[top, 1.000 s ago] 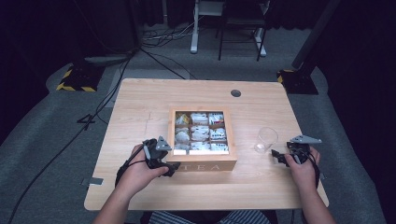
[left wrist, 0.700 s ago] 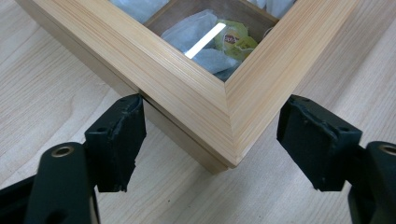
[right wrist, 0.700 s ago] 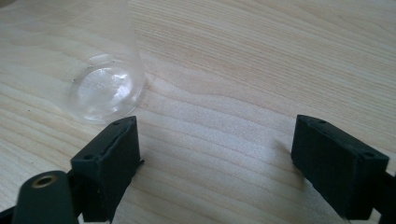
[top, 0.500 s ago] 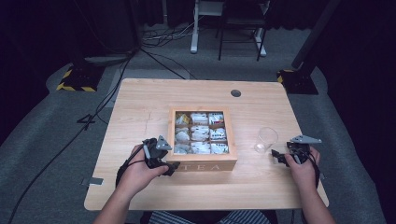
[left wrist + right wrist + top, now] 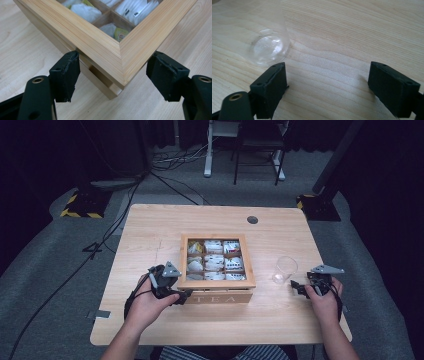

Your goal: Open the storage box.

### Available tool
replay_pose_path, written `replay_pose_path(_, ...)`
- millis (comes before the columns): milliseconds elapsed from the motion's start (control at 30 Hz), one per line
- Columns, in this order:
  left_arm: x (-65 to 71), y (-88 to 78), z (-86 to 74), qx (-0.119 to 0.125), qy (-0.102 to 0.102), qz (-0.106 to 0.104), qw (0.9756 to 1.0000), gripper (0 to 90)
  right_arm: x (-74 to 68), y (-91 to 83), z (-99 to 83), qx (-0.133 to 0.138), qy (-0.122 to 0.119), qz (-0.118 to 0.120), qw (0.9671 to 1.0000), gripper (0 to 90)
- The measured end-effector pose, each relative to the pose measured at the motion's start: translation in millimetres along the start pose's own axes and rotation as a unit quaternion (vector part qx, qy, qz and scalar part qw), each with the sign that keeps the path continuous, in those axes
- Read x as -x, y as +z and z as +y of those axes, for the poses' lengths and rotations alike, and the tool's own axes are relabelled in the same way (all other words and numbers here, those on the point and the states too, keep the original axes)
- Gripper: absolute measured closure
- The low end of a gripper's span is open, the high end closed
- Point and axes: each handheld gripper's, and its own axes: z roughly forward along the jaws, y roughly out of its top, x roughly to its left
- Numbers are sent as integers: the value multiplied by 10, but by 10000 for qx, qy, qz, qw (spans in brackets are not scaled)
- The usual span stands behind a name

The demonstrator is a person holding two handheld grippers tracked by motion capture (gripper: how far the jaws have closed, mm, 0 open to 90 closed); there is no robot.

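Since a second ago my left gripper has been narrowing its jaws around the near corner of the square light-wood tea box, and the box lid, tilted up a second ago, now lies flat and shut. That corner sits between the jaws; the pad on one side touches the box wall just under the lid frame, the other pad stands just off the wood, so I cannot tell whether it grips firmly.

From above, the box lies just ahead of my left gripper, with "TEA" lettered on its front wall. Through the lid window I count nine compartments, three by three, each holding paper-wrapped tea bags, mostly white, a few with yellow-green print. Wooden dividers separate them.

My right gripper has stayed put, jaws wide with nothing between them, resting low over the pale grained wooden counter. One clear round plastic cup stands upright and empty just ahead of its left pad, apart from it. In the high view that cup is between the box and my right gripper.
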Motion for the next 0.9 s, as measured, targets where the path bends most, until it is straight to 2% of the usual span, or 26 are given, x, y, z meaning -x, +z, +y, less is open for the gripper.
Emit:
replay_pose_path(133, 10, -19, 19, 87, -33, 105, 9999, 285, -3, 0, 0, -3, -16, 20, 10000, 158)
replay_pose_path(300, 12, -24, 26, 106, -53, 100, 9999, 284, -4, -1, 0, -3, -28, 36, 10000, 158)
replay_pose_path(333, 13, -31, 30, 131, -22, 158, 9998, 284, -4, -1, 0, -1, -28, 37, 10000, 158)
replay_pose_path(433, 36, -77, 53, 317, 88, 362, 9988, 274, -4, -1, 0, -3, -35, 44, 10000, 158)
replay_pose_path(500, 54, -109, 71, 562, 98, 484, 9972, 275, -5, -1, 0, -2, -37, 46, 10000, 158)
replay_pose_path(767, 56, -142, 95, 808, 93, 551, 9952, 271, -6, -1, 0, -1, -51, 60, 10000, 158)
replay_pose_path(900, 42, -161, 124, 840, 122, 560, 9948, 260, -6, -1, 0, 3, -53, 66, 10000, 158)
